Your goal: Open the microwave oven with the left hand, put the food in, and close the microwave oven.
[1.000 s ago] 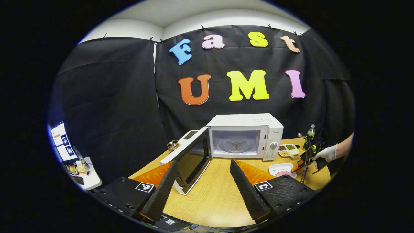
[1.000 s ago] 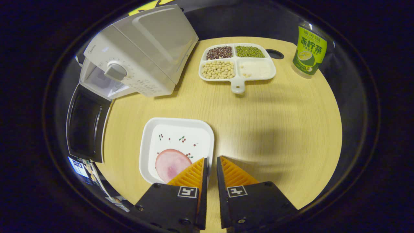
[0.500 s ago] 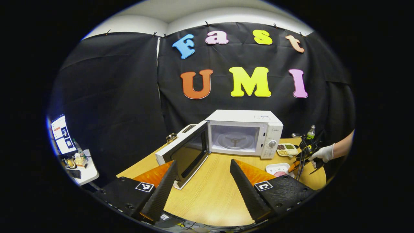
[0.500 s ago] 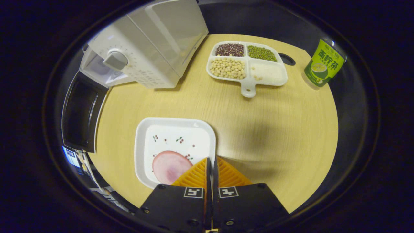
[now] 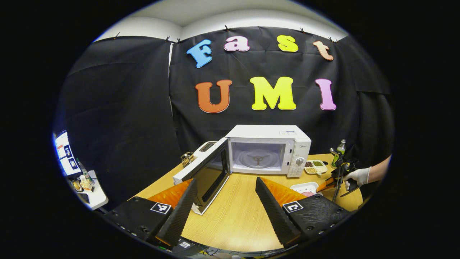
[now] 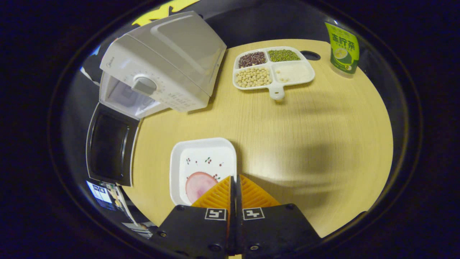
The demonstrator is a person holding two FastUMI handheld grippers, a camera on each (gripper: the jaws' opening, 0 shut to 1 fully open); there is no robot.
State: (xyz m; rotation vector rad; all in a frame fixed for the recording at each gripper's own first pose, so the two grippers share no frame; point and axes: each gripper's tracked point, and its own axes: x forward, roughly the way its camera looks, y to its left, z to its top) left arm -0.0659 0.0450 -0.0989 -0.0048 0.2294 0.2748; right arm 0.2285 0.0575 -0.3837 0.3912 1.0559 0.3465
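Note:
The white microwave stands at the back of the round wooden table, its door swung wide open to the left and the turntable bare inside. My left gripper hovers open in front of it, holding nothing. In the right gripper view the microwave lies upper left. A white square plate carries a pink ham slice. My right gripper is shut on the plate's right rim. From the left gripper view, a gloved hand holds that gripper by the plate.
A divided white dish of beans and grains sits behind the plate, with a green-labelled bottle at the table's far right edge. A small wire basket stands behind the open door. A side table with clutter is at far left.
My right gripper's fingers have come together on the plate's right rim. The plate now looks smaller in that view. The left gripper has stayed open, shifting only slightly.

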